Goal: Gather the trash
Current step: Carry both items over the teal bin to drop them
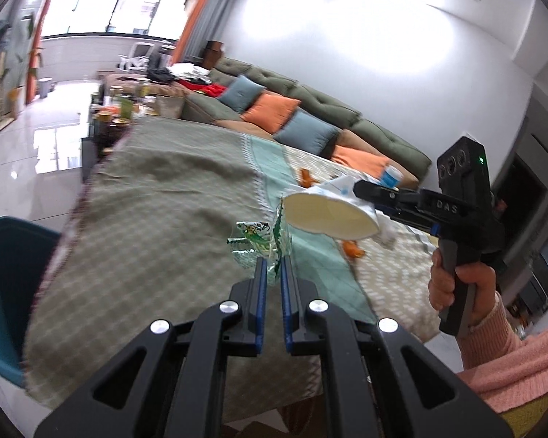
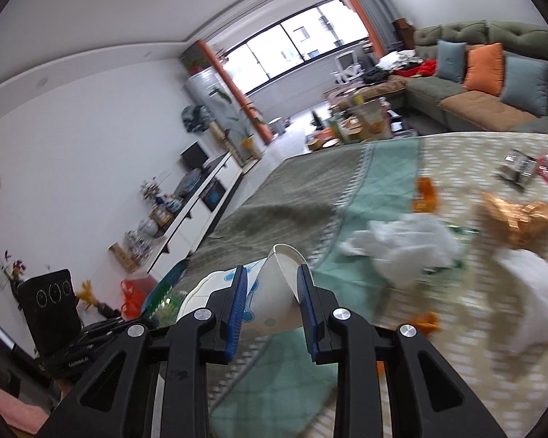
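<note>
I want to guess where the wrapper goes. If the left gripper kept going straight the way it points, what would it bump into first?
Probably the tablecloth. The left gripper, shut on a green foil wrapper, points down across the table. The paper cup in the right gripper hangs slightly right of that line, though depth is unclear.

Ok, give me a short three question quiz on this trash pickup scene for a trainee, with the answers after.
1. True or false: the left gripper is empty.
2. What does the right gripper hold?
A. paper cup
B. red packet
C. orange peel
3. Fill in: trash left on the tablecloth includes a crumpled white ____.

Key:
1. False; it pinches a green foil wrapper.
2. A; its pads clamp the wall of the white paper cup.
3. Tissue, lying beside a copper foil wrapper.
</note>
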Demonstrator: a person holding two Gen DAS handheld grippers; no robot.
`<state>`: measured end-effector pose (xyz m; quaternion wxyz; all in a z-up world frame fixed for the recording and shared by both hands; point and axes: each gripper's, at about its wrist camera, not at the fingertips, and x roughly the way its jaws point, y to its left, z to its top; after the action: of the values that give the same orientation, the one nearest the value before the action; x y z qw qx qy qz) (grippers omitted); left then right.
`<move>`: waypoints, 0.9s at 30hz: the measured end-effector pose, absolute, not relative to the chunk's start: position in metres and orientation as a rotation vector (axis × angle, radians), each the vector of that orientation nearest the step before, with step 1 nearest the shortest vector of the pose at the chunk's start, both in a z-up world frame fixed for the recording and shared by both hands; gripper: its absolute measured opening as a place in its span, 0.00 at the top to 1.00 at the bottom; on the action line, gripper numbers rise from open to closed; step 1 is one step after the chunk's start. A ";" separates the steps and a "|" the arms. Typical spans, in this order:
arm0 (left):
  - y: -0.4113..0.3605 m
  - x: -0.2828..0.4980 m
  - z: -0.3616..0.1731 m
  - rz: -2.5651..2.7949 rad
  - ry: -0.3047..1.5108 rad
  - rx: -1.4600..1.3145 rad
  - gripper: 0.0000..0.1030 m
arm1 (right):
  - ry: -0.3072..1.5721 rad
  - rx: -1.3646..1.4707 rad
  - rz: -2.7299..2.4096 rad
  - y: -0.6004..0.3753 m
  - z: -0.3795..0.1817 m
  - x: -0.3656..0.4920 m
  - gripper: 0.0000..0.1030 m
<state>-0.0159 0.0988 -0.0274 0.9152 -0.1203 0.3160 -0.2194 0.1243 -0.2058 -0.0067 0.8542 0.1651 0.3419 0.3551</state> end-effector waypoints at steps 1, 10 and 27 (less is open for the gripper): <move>0.105 -0.017 -0.027 -0.430 0.648 -0.251 0.91 | 0.723 0.342 0.766 -0.197 -0.006 0.126 0.73; 0.173 -0.035 -0.021 -0.230 0.601 -0.309 0.91 | 0.742 0.270 0.924 -0.117 0.002 0.141 0.73; 0.259 -0.046 -0.040 0.029 0.619 -0.417 0.91 | 0.787 0.119 1.092 0.018 0.000 0.144 0.73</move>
<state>-0.0456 0.2592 -0.0397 0.9311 -0.2035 0.3024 0.0143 0.1440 0.0176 -0.0003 0.7803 0.0552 0.3643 0.5053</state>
